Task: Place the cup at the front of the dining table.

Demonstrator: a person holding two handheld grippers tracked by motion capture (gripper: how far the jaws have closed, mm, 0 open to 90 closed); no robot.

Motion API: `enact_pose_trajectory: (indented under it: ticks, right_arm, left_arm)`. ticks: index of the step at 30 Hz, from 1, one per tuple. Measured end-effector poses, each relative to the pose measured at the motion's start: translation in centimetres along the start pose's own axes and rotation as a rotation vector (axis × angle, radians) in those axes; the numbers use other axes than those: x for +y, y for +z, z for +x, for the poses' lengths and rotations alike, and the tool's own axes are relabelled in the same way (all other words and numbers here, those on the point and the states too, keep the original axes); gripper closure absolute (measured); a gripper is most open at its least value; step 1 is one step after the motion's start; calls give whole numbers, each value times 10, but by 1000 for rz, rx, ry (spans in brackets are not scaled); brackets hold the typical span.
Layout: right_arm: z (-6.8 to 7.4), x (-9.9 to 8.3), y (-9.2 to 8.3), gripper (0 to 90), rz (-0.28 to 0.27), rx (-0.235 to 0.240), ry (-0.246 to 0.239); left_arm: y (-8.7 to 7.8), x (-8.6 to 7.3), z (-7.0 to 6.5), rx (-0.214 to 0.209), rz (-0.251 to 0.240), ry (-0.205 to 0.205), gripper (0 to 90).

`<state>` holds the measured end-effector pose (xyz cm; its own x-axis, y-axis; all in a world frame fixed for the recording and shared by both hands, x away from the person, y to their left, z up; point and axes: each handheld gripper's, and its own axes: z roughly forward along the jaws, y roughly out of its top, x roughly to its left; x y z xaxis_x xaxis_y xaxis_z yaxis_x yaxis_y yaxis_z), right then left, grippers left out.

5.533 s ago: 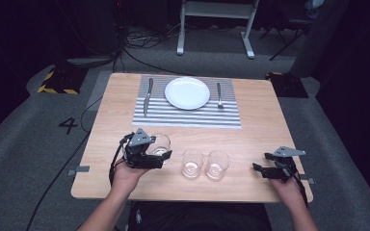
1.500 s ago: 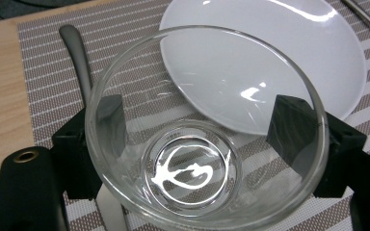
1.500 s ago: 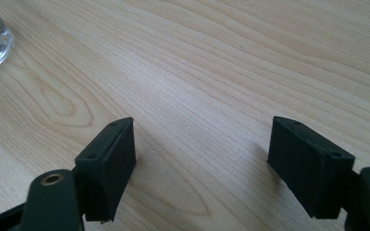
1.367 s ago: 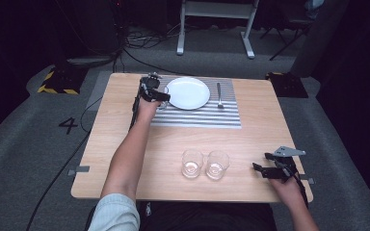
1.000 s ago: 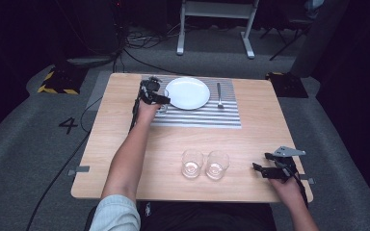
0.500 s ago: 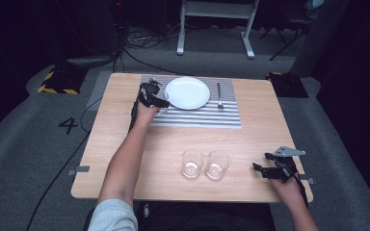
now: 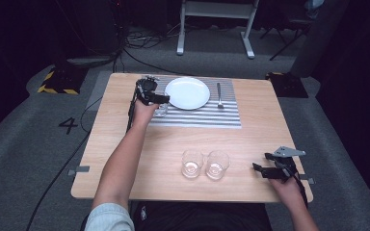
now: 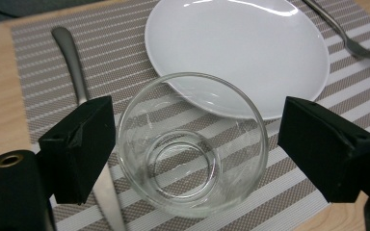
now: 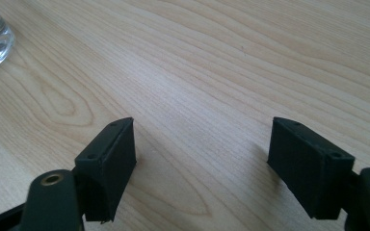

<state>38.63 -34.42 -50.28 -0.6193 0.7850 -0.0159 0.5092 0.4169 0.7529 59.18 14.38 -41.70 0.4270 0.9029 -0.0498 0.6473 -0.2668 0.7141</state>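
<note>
One glass tumbler (image 8: 191, 144) stands on the striped placemat (image 8: 318, 101) at the plate's (image 8: 250, 43) seven o'clock, just released between the spread left gripper (image 8: 192, 149), whose jaws have been opening; withdrawing crookedly could topple it against the knife (image 8: 74, 62).

Plate (image 7: 187, 93) and knife (image 8: 79, 82) hem the glass (image 8: 191, 144) closely; bare worktop (image 7: 250, 144) lies between the placemat (image 7: 207, 117) and two glasses (image 7: 205, 164).

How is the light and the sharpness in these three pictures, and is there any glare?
High view: the table is lit, the floor around it falls dark. Left gripper view: sharp on the glass, with bright glare at the far rim of the white plate. Right gripper view: the wood grain is sharp, and the tongs cast soft shadows.
</note>
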Motion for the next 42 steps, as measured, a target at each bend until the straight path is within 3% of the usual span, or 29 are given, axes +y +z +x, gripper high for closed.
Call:
enact_pose_trajectory:
  ticks: [1, 3, 8, 15, 24, 29, 32, 33, 39, 42]
  right_arm:
    - [0, 0, 0, 252, 1, 2, 3]
    - [0, 0, 0, 253, 0, 1, 4]
    - [0, 0, 0, 253, 0, 1, 6]
    - [0, 0, 0, 253, -2, 1, 2]
    - [0, 0, 0, 252, -1, 1, 4]
    - [0, 0, 0, 253, -1, 1, 2]
    - [0, 0, 0, 253, -1, 0, 3]
    - [0, 0, 0, 253, 0, 1, 1]
    - [0, 0, 0, 253, 0, 0, 1]
    - [0, 0, 0, 253, 1, 2, 3]
  left_arm:
    - [-3, 0, -1, -2, 1, 33, 139]
    - [-10, 0, -4, -6, -1, 48, 139]
    - [-28, 0, -11, -34, -34, 41, 140]
    - [-53, -6, -17, -61, -48, 81, 145]
    - [-88, -22, -17, -111, -81, 72, 149]
    - [-103, -29, -16, -112, -94, 95, 149]
    - [-112, -34, -15, -93, -103, 109, 149]
    - [-115, -36, -15, -105, -101, 106, 149]
    - [-136, -46, -19, -118, -113, 144, 149]
    - [-143, -52, -16, -139, -88, 195, 148]
